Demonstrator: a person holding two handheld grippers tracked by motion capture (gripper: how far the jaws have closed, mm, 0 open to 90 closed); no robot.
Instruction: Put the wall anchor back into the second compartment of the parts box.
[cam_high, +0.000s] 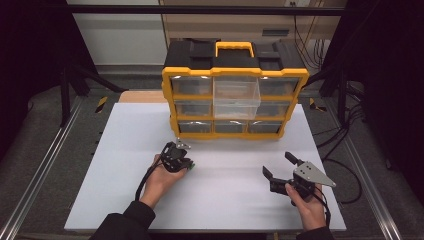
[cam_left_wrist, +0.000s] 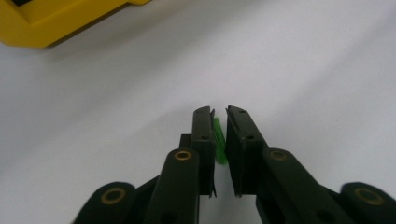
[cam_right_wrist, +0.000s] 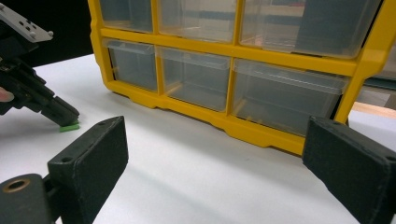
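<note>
Left gripper (cam_left_wrist: 219, 114) fingers are closed on a thin green piece (cam_left_wrist: 219, 140), low on the tabletop (cam_high: 225, 200) before the cabinet (cam_high: 235, 100). Right gripper (cam_high: 281, 167) is open, empty. Risk: grip is narrow and edge-on; piece may twist or slip on lifting.

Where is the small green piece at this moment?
The small green piece lies on the white table, clamped between the fingers of the left gripper, in front of the yellow drawer cabinet, left of centre in the high view.
</note>
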